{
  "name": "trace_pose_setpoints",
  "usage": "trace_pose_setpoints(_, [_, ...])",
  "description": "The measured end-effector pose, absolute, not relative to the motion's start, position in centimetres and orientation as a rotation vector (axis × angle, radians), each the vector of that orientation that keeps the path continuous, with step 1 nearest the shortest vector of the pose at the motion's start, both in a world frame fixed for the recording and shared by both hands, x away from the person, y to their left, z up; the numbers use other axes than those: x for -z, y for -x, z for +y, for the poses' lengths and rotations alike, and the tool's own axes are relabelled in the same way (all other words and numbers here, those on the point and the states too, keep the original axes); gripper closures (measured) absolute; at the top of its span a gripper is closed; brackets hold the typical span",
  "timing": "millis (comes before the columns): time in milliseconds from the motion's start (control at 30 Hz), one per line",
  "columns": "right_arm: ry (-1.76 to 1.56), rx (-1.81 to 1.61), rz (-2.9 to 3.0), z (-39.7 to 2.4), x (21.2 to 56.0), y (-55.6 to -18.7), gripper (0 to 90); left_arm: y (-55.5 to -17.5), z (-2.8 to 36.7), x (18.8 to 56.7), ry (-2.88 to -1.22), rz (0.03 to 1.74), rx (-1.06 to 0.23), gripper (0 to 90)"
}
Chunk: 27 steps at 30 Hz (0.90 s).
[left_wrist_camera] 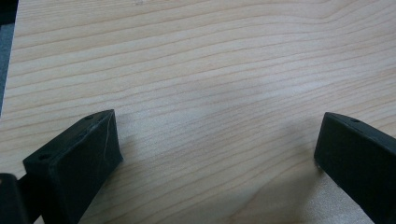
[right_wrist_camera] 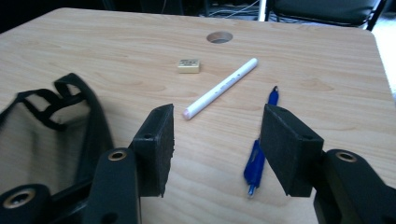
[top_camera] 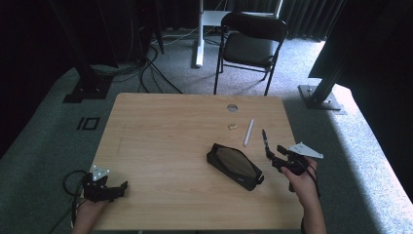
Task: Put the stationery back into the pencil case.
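Note:
A black pencil case [top_camera: 234, 166] lies open on the wooden table [top_camera: 160, 136], right of centre. Beyond it rest a white pen [top_camera: 249, 132], a blue pen [top_camera: 265, 138] and a small beige eraser [top_camera: 233, 126]. My right gripper [top_camera: 274, 152] hovers just right of the case, open, with nothing between its jaws. In the right gripper view [right_wrist_camera: 218, 126], the case [right_wrist_camera: 42, 135] is at the left, the white pen [right_wrist_camera: 219, 87] and eraser [right_wrist_camera: 189, 65] lie ahead, and the blue pen [right_wrist_camera: 256, 161] is partly hidden behind one jaw. My left gripper [top_camera: 122, 187] [left_wrist_camera: 215, 140] rests open at the table's front left corner over bare wood.
A round cable hole [top_camera: 232, 107] sits near the table's far edge. A black folding chair [top_camera: 251, 41] stands behind the table. Cables [top_camera: 151, 73] and black stand feet [top_camera: 87, 90] lie on the grey carpet to the left, another foot [top_camera: 319, 97] to the right.

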State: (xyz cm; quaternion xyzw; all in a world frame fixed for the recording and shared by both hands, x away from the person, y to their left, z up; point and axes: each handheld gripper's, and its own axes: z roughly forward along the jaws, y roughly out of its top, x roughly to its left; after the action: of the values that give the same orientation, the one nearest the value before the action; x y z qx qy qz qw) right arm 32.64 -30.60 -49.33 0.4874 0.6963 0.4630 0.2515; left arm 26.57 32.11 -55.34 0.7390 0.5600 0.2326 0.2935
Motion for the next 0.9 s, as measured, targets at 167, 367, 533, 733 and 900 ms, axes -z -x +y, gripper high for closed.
trace_pose_setpoints(167, [-1.369, -1.214, 1.885, -30.8, 50.1, -33.8, 45.4, -26.6, 32.1, 55.3, -1.967, 1.492, -0.620, 0.6])
trace_pose_setpoints(367, [-1.407, -1.174, 1.879, -31.0, 50.7, -35.2, 45.4, -26.6, 32.1, 55.3, -1.965, 1.495, -0.621, 0.6])
trace_pose_setpoints(533, [-1.434, -1.143, 1.880, -31.1, 51.0, -36.9, 45.6, -26.6, 32.1, 55.3, -1.965, 1.495, -0.621, 0.6])
trace_pose_setpoints(733, [-1.454, -1.114, 1.915, -30.5, 51.5, -38.5, 45.5, -26.6, 32.1, 55.3, -1.964, 1.497, -0.621, 0.6])
trace_pose_setpoints(900, [-1.474, -1.050, 1.921, -30.1, 52.0, -39.8, 45.8, -26.6, 32.1, 55.3, -1.964, 1.497, -0.621, 0.6])
